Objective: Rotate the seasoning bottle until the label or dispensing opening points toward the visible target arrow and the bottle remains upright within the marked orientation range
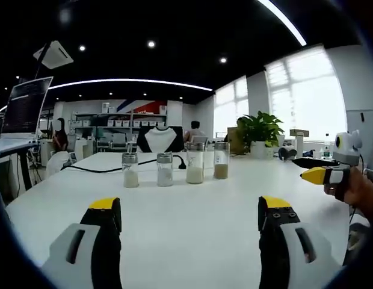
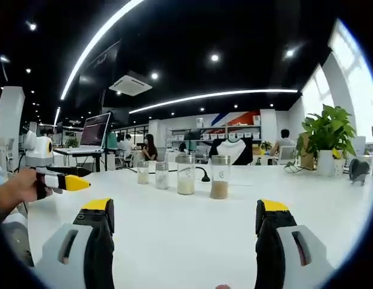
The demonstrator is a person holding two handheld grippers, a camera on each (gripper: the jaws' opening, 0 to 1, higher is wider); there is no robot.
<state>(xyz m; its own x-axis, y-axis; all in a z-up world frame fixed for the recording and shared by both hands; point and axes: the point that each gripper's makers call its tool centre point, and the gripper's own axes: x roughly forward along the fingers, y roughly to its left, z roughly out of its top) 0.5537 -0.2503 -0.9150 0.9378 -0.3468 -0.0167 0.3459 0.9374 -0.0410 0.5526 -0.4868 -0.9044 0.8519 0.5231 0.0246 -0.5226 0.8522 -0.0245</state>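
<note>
Left tool: the left tool (image 1: pixel 189 220) is hovering over the table (image 1: pixel 192 241) with its jaws spread wide and pinching nothing.
Right tool: the right tool (image 2: pixel 183 223) is also standing spread and empty; in the left gripper view it (image 1: pixel 322 175) is showing at the right edge, in a hand (image 1: pixel 361 192).
Bottles: four bottles are standing upright in a row, well ahead of both tools: two short ones (image 1: pixel 130 170) (image 1: pixel 165 169) and two tall ones (image 1: pixel 195 163) (image 1: pixel 221 160).
Arrow: I cannot see any target arrow or marks on the table.
Progress: I judge the task is not begun; no bottle is being touched. Reaching, gripping and turning are all remaining.
</note>
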